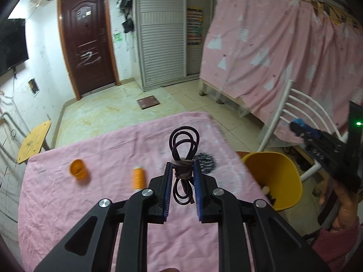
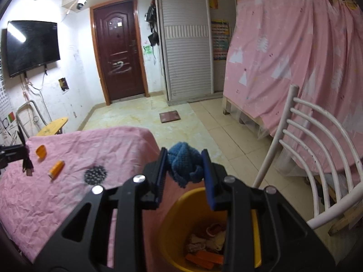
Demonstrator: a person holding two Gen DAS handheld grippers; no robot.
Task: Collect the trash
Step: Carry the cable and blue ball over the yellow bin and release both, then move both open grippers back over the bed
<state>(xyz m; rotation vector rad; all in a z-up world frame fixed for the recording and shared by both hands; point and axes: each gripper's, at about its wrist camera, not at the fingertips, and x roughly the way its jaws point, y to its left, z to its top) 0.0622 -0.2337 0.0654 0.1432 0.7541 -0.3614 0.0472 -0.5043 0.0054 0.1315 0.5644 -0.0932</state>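
The left gripper (image 1: 182,165) has its jaws closed on a coiled dark cable (image 1: 183,158), pinching it at the wrapped band in its middle. One loop of the cable stands up past the fingertips and the other hangs back between the blue pads. The cable is held above the table (image 1: 68,204), which is covered in a pink cloth.

On the cloth, left of the left gripper, lie an orange cap (image 1: 78,168) and, nearer the jaws, an orange spool (image 1: 138,178). A dark patterned patch (image 1: 207,162) shows just to the right of the fingertips.

The right gripper (image 2: 184,156) has its jaws clamped on a blue knitted rag (image 2: 186,166), part-way open around its bulk. The rag fills the gap near the fingertips and bulges out in front. It is held over the near rim of a yellow bin (image 2: 174,226) that stands just beside the table's right edge. In the bin lie orange pieces and crumpled scraps.

In the left wrist view the right gripper with the rag appears at far right, above and beyond the bin, with a person's hand (image 1: 342,206) under it. A white chair (image 2: 317,149) stands just beyond the bin.
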